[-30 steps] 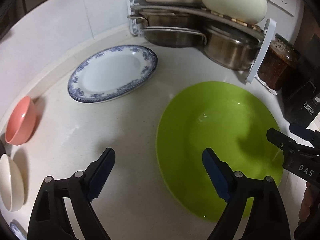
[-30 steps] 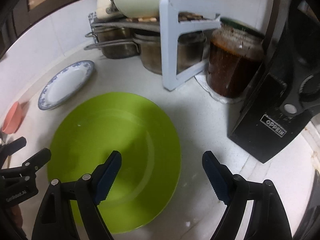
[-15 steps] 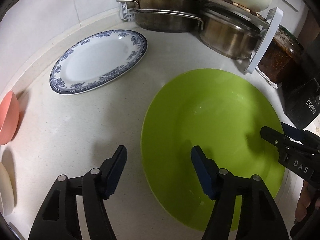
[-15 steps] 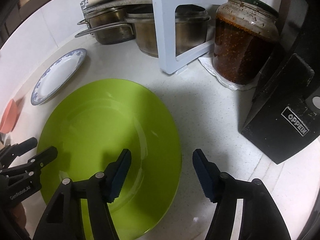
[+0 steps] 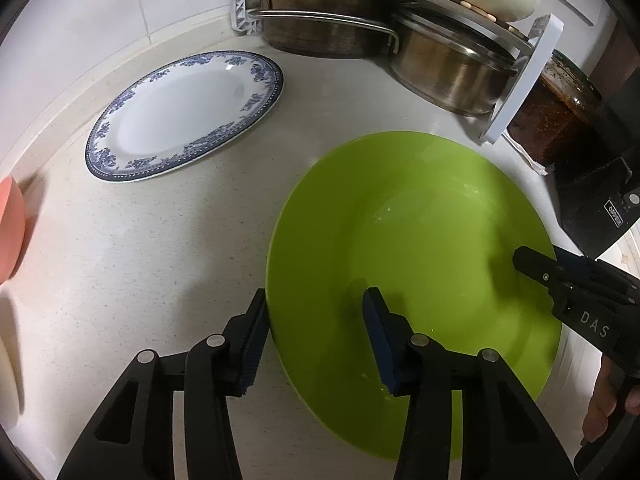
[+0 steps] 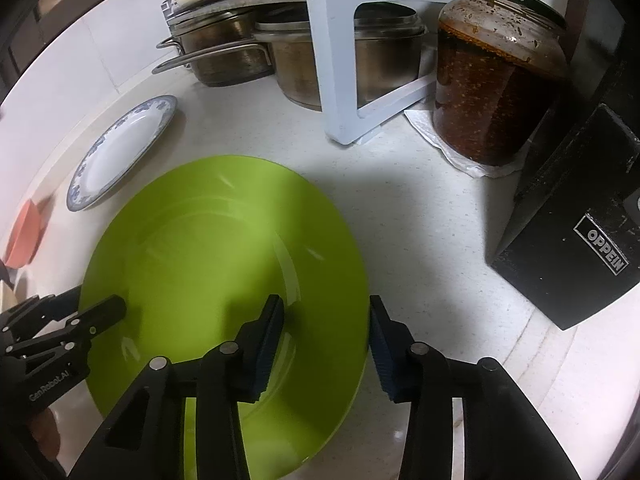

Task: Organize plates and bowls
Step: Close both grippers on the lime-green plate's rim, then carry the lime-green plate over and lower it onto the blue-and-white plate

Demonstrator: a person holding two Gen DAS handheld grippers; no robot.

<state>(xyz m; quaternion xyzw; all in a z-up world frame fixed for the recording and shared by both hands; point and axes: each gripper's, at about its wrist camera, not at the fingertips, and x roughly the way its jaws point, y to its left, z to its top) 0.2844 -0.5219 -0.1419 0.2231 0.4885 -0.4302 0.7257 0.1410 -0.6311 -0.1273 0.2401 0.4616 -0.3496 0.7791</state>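
A large green plate (image 5: pixel 420 240) lies flat on the white counter; it also shows in the right wrist view (image 6: pixel 208 256). My left gripper (image 5: pixel 314 324) is open and straddles the plate's left rim, one finger outside it and one over the plate. My right gripper (image 6: pixel 326 326) is open and straddles the plate's right rim in the same way. A blue-patterned white plate (image 5: pixel 184 114) lies behind to the left, also in the right wrist view (image 6: pixel 120 152). A pink bowl (image 5: pixel 10 224) and a white bowl (image 5: pixel 8 376) sit at the far left edge.
A white rack (image 6: pixel 340 52) holding steel pots (image 5: pixel 448 68) stands at the back. A jar of dark red sauce (image 6: pixel 496 80) and a black knife block (image 6: pixel 576 236) stand at the right. A tiled wall backs the counter.
Both grippers have moved forward and down onto the green plate's opposite rims, and both jaws have narrowed while staying open. The plate has not moved.
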